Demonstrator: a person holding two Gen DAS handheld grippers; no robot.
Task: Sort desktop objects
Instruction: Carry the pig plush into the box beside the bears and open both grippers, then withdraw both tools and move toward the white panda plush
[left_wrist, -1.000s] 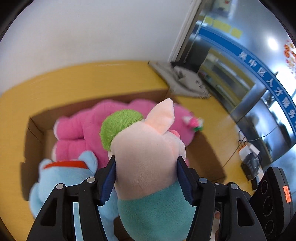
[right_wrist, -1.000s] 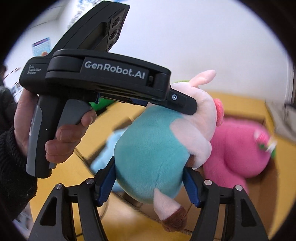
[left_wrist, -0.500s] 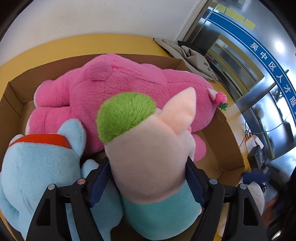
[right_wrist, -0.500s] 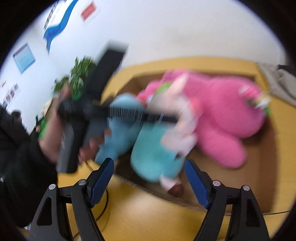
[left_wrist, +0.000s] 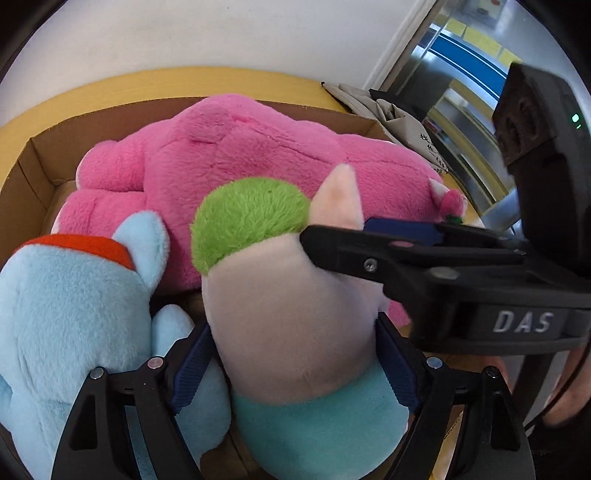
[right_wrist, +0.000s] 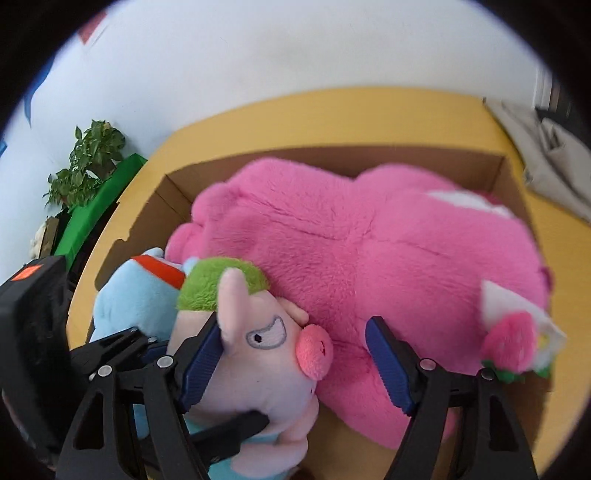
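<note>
Pink pig plush (left_wrist: 295, 325) sits clamped in left gripper (left_wrist: 291, 365) jaws, body cut off; right gripper (right_wrist: 295, 363) jaws apart.

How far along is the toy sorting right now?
Done: the pink plush and blue plush lie in the cardboard box. In hand: the left tongs grip the pig plush low in the box; the right tongs are open. Left: releasing it.
</note>
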